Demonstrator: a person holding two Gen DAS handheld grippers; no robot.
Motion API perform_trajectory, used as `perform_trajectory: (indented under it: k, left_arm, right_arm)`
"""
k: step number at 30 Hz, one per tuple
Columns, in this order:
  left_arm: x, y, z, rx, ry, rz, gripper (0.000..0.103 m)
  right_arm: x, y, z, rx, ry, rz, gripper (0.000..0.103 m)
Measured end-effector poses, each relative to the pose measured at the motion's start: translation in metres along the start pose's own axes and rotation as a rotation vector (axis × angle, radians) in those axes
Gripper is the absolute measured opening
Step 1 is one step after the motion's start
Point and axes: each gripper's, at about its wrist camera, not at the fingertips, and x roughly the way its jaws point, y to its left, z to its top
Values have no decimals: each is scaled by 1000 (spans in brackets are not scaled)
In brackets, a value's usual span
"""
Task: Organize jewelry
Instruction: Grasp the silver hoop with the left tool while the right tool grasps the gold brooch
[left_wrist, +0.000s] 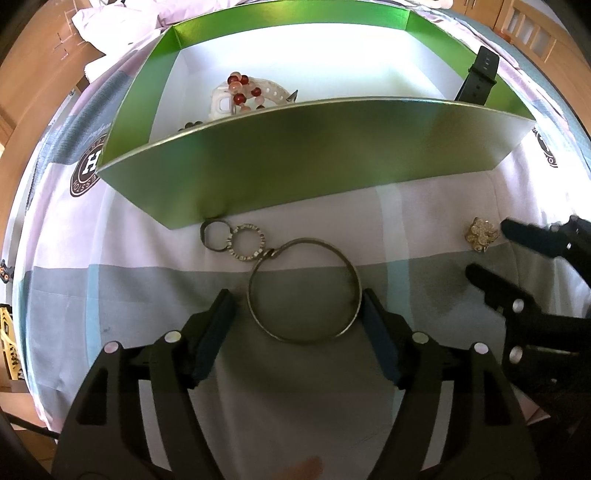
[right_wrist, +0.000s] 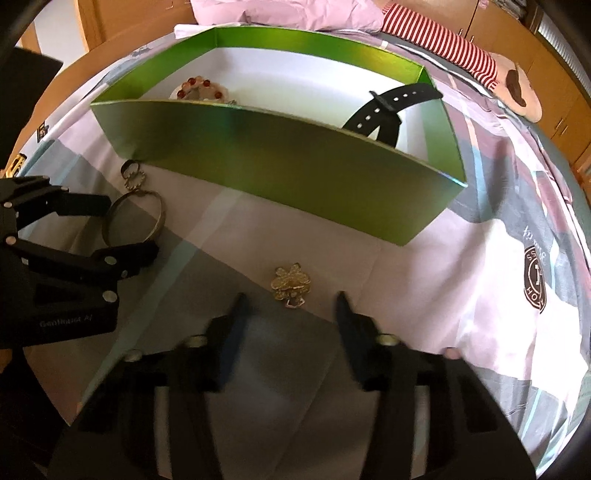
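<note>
A large metal bangle (left_wrist: 349, 321) lies on the patchwork bedspread between the fingers of my left gripper (left_wrist: 295, 301). Its jaws stand open: the right pad is at the bangle's rim, the left pad a gap away. A dark ring (left_wrist: 214, 236) and a studded ring (left_wrist: 248, 242) lie beyond it, by the green box (left_wrist: 295, 155). A gold flower brooch (right_wrist: 291, 284) rests just ahead of my right gripper (right_wrist: 290, 297), which is open around it without touching. In the right wrist view the left gripper (right_wrist: 133, 226) straddles the bangle (right_wrist: 160, 218).
The green box (right_wrist: 277, 158) holds a red bead bracelet (left_wrist: 240, 90), a white watch (left_wrist: 225, 101) and a black watch strap (right_wrist: 388, 107). A striped plush (right_wrist: 461, 51) lies behind it. Wooden furniture surrounds the bed.
</note>
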Motion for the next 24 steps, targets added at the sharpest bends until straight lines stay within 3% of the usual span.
perform_trajectory:
  k: [5,11,15,20,24]
  left_arm:
    - [1,-2,-1,7,-2,6,72]
    - [2,-3,-1,8,-5,11,72]
    - [2,-3,-1,5,-4,9,72]
    - [4,-1,-2,-2,-2,21,79]
    - [7,5,-1,-19,0,19,85]
  right_arm:
    - [0,-4,3,24,-20,-5,23]
    - [-3,-16,2,96,-34,6,23]
    - [-1,-22,2,141,-24,19,47]
    - [1,-20,3,123,-36,6,61]
    - [2,-18,5,103,-24,-1,62]
